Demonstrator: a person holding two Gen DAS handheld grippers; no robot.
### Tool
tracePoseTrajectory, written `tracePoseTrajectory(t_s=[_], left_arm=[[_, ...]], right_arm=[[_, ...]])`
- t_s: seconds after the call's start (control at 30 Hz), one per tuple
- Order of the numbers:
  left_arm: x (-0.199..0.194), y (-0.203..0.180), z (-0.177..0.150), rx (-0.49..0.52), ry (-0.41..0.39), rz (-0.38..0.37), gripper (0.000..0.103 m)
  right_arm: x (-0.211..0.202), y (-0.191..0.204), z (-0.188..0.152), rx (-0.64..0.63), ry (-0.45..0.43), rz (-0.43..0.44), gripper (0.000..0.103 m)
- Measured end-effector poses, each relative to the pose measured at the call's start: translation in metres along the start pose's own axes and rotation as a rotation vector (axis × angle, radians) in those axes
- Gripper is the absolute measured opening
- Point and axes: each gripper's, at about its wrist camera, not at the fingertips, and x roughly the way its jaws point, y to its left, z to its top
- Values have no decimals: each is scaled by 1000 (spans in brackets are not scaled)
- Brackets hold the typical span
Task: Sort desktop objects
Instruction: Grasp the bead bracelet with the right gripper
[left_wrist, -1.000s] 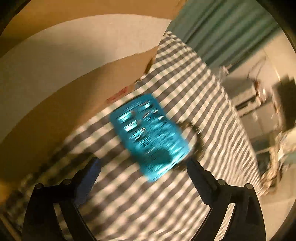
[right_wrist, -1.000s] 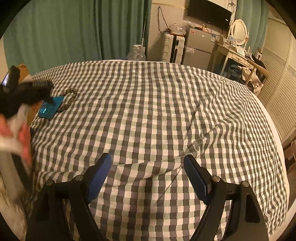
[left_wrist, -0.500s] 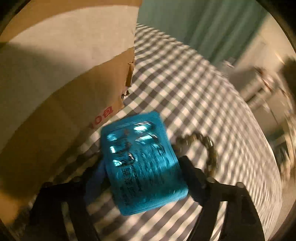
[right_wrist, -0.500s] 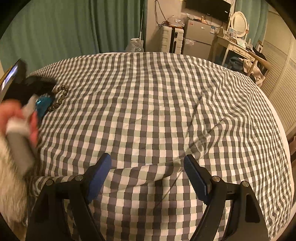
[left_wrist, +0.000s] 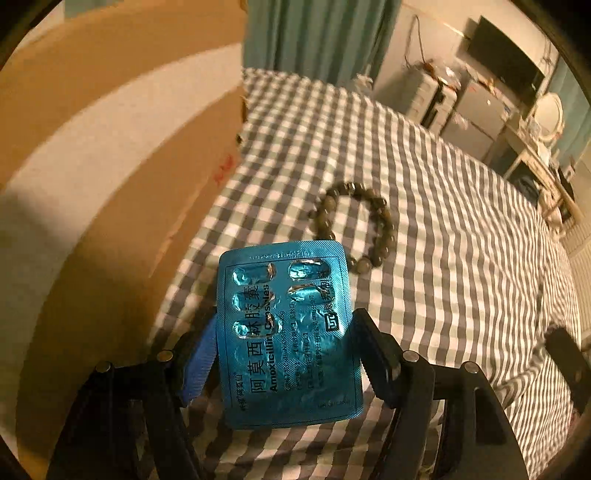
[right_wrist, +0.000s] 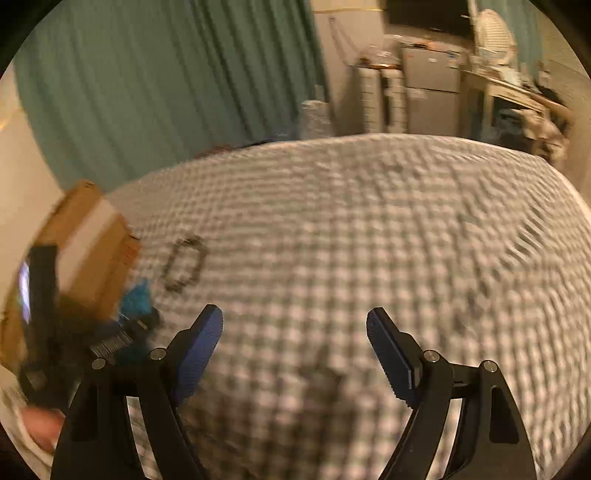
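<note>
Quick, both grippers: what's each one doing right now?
Left gripper: shut on the blue amoxicillin blister pack, lifted off the checked bedspread.
Right gripper: open, holding nothing.

The left tongs (left_wrist: 284, 347) point steeply down above the bed (left_wrist: 461, 229), pads clamped on the edges of a blue blister pack (left_wrist: 288, 332). The right tongs (right_wrist: 295, 347) hang over the bed, jaws wide, gripping nothing.
</note>
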Motion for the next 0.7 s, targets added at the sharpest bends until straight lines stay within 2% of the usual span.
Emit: tracePoseTrajectory(t_s=[0.07,0.13,0.2,0.3,0.33,0.4,0.43,0.5,0.57,0.7], left_arm=[[-3,4,2,-3,-20,19,72],[0,5,-2,19,-30,55,72],[8,13,0,33,-23,79,73],[12,16,-6,17,-35,68,73],[13,15,-6,14,-41,64,73],[17,15,-7,15,-44,63,73],[21,16,-6,8,-34,62,73],[23,19,-5,-8,-30,58,73],[21,20,-4,-10,-33,52,73],[11,24,-4,-19,-31,-3,72]], right_arm=[[22,19,15,-36,15,26,80],[56,41,26,-78,46,15,77],[94,56,32,-84,116,34,46],[140,70,34,-71,194,85,44],[147,73,34,-78,191,105,44],[153,76,37,-104,184,135,44],[156,75,37,-123,201,122,40],[154,70,38,-134,207,93,12],[144,54,35,-80,217,113,11],[97,21,18,-32,182,21,11]])
